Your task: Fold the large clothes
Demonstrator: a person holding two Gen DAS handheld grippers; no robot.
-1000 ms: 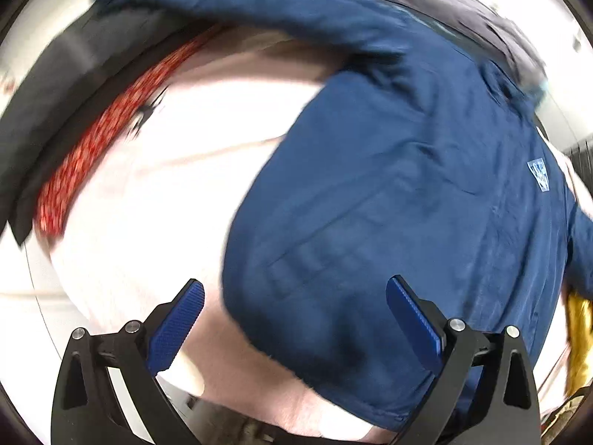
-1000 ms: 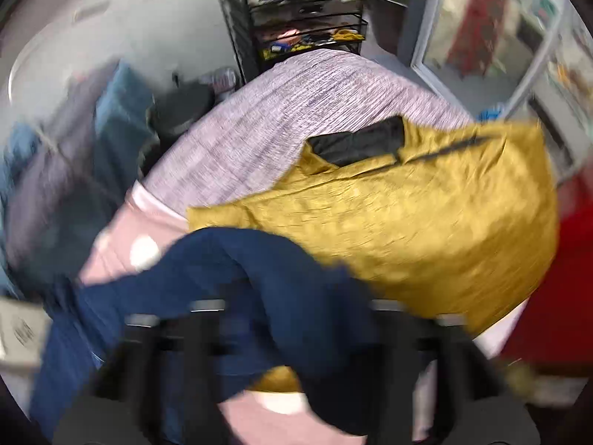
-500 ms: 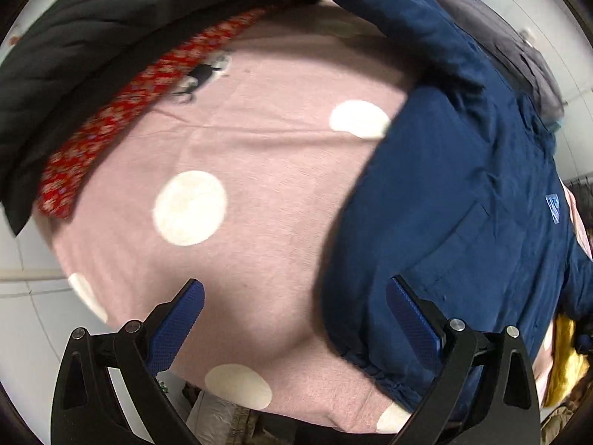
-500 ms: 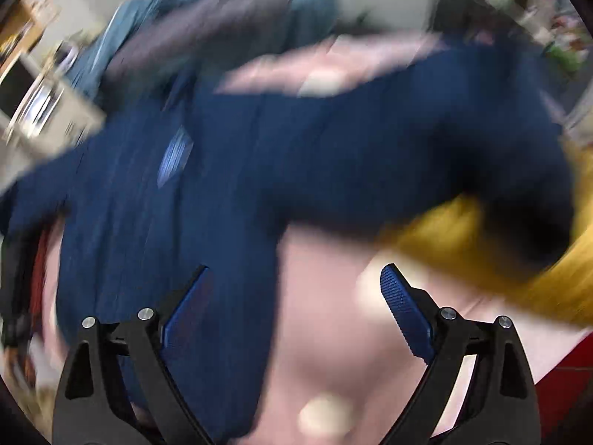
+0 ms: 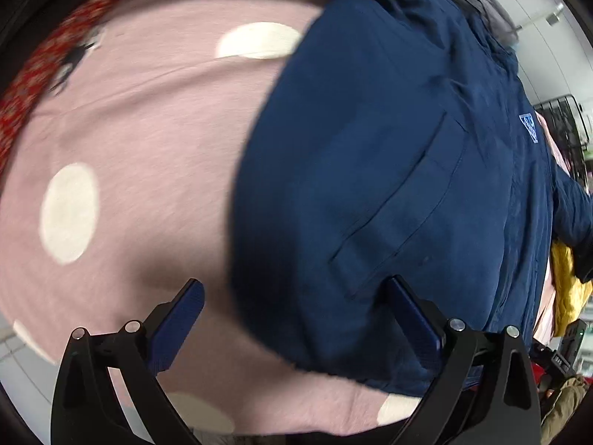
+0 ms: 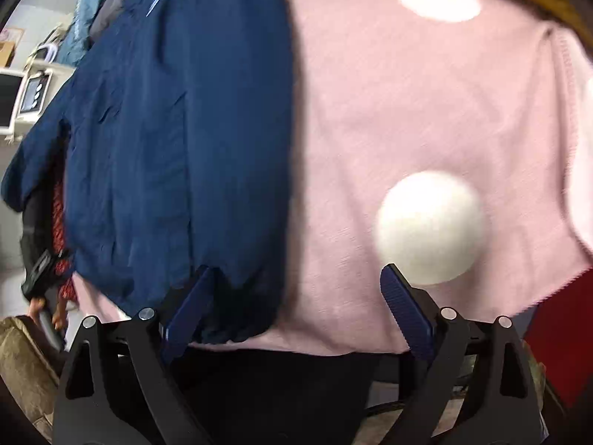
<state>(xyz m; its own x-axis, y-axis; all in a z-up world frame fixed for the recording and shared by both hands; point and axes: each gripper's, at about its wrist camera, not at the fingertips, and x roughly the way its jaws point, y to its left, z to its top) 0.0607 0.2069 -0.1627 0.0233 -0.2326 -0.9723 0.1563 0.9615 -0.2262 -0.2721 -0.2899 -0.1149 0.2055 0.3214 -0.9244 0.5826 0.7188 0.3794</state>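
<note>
Item: one navy blue nylon jacket (image 5: 389, 170), lying on one pink fleece blanket with white dots (image 5: 141, 141). Change: a second ago my right gripper (image 6: 296, 296) carried its sleeve; now released, sleeve laid inward, first fold judged done. My left gripper (image 5: 296, 309): jaws spread, empty, hem at 12 o'clock. Also: one mustard-yellow jacket (image 5: 569, 285), 3 o'clock.
</note>
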